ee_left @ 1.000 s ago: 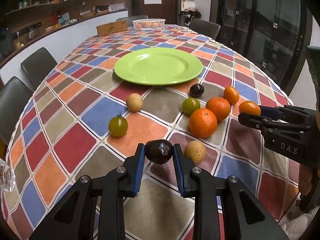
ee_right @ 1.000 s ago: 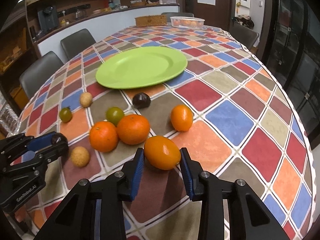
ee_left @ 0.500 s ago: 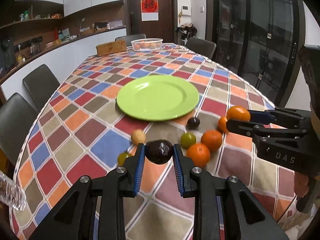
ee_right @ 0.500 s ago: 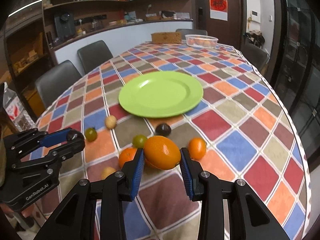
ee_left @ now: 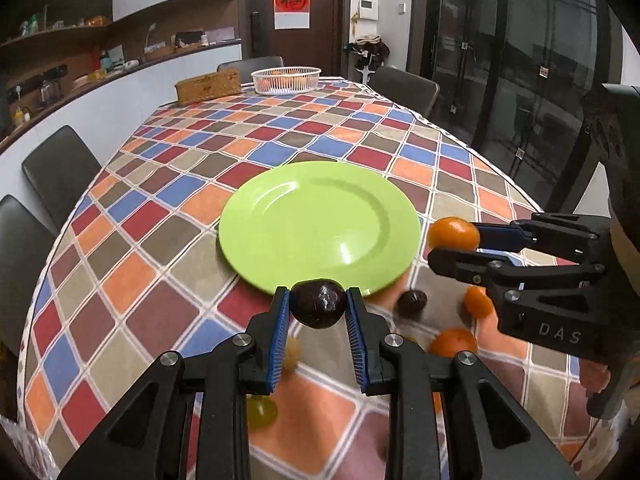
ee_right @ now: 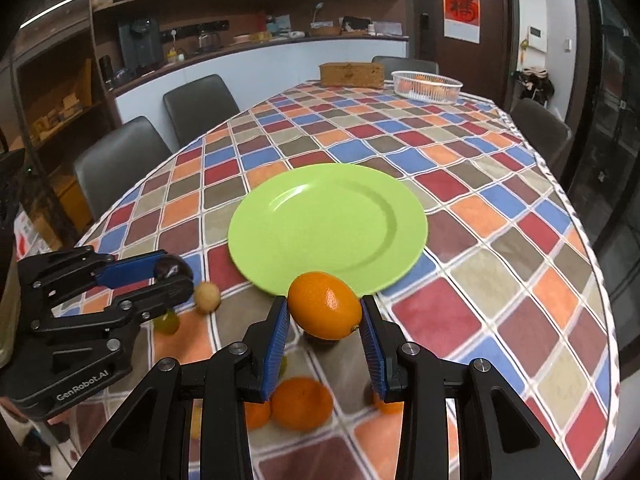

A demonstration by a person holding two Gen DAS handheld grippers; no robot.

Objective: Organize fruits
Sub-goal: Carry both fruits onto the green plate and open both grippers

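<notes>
The table (ee_left: 168, 216), under a checked cloth, fills both views. The green plate (ee_left: 320, 228) lies empty at the centre of each frame, just above the gripper tips. In the left wrist view the left gripper (ee_left: 319, 308) is closed on a dark plum (ee_left: 319, 307) at lower centre; the right gripper (ee_right: 325, 312) is clamped on an orange (ee_right: 325, 306) at lower centre of its own view and is seen at the right edge of the left view. Loose fruit (ee_right: 302, 402) is blurred on the cloth beneath both grippers.

The step is judged to be the carry to the plate. Both fruits should be brought over the plate's flat middle, kept well apart, and lowered until nearly touching before the fingers are opened, so that no rolling toward the rim is started. The grippers should be withdrawn upward, not sideways.
</notes>
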